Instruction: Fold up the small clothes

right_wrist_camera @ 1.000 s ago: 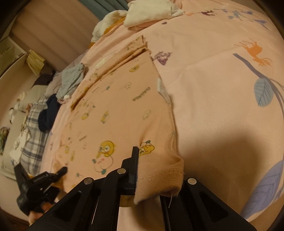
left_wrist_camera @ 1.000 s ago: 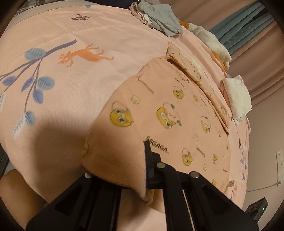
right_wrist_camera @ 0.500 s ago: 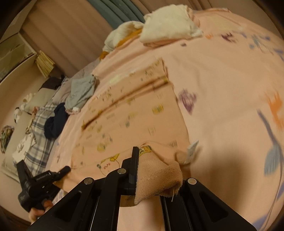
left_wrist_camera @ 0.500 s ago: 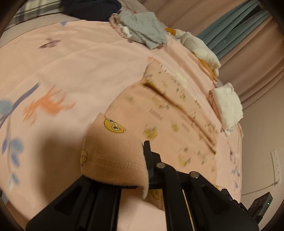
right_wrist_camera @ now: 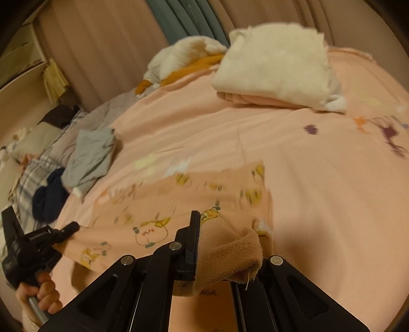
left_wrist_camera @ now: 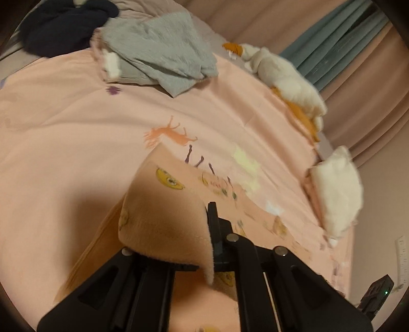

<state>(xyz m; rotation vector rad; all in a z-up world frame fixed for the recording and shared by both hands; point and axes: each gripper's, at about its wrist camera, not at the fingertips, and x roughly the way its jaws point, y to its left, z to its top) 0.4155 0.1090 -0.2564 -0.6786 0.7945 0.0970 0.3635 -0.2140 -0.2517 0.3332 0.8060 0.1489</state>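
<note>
Pink bedding printed with deer and leaves covers a bed (left_wrist_camera: 64, 132) that fills both views. On it, in the lower middle of each frame, lies a small peach shirt (right_wrist_camera: 158, 217) patterned with yellow cartoon chicks; its printing is smeared by motion blur. The left hand-held gripper (left_wrist_camera: 208, 237) is clamped on one corner of the shirt's hem, which curls up over its fingers with the fuzzy inner side showing. The right hand-held gripper (right_wrist_camera: 219, 245) is clamped on another hem corner, the cloth bunched into a thick roll between its fingers. In the right wrist view the left hand-held gripper also shows at the lower left edge, with the person's hand (right_wrist_camera: 42, 293) wrapped around its handle.

Farther up the bed, a crumpled grey garment (left_wrist_camera: 163, 56) lies at the upper middle of the left view, touching a dark navy garment (left_wrist_camera: 64, 23) at the upper left. A folded white garment (right_wrist_camera: 276, 63) sits on a folded pink one at the upper right of the right view, near a loose white and orange heap (right_wrist_camera: 184, 61). Beige and teal curtains (right_wrist_camera: 107, 46) hang behind.
</note>
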